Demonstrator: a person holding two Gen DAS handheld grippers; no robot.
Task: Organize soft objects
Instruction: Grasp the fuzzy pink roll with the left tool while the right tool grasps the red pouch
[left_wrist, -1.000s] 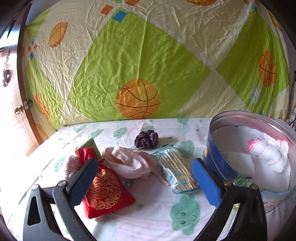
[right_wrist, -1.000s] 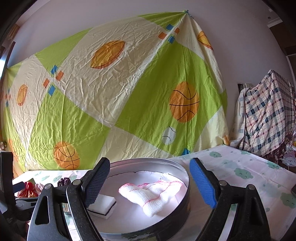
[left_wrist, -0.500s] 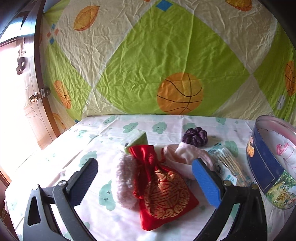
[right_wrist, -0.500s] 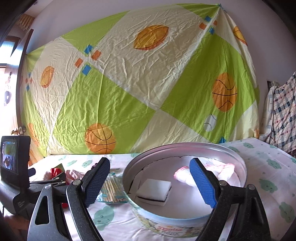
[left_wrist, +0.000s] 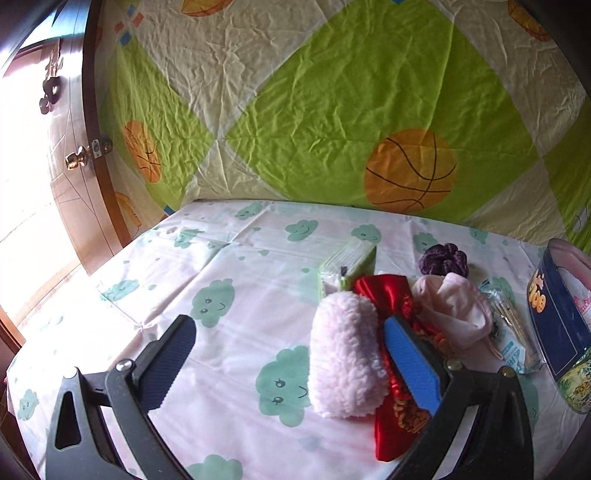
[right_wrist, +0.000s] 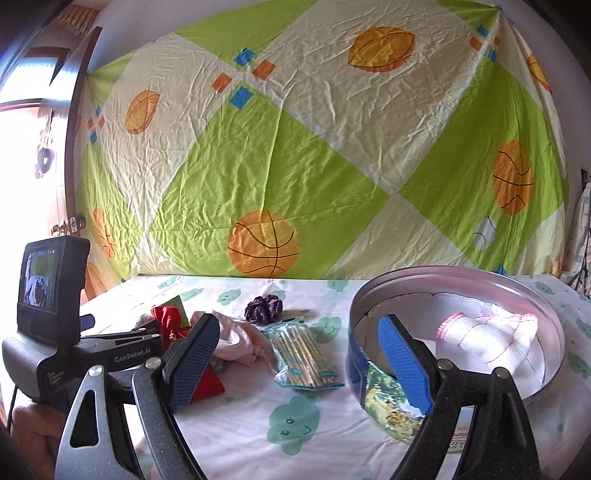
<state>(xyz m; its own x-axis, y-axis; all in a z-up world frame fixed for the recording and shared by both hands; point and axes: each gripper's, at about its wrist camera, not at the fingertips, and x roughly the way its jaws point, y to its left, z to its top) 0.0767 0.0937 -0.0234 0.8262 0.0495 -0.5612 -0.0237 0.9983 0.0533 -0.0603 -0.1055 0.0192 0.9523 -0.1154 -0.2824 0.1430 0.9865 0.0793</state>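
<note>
White fleece roll (left_wrist: 345, 354) lies on the cloud-print surface (left_wrist: 229, 280), btwn the wide-open jaws of the left hand-held gripper (left_wrist: 291, 354), just beside its blue pad; no contact visible. Red pouch (left_wrist: 397, 295) and pink cloth (left_wrist: 452, 308) sit adjacent, purple scrunchie (left_wrist: 445, 260) behind. Right hand-held gripper (right_wrist: 299, 354) spread wide, holding nothing. Round tin (right_wrist: 550, 321) contains a white cloth w/ pink stitching (right_wrist: 487, 338).
</note>
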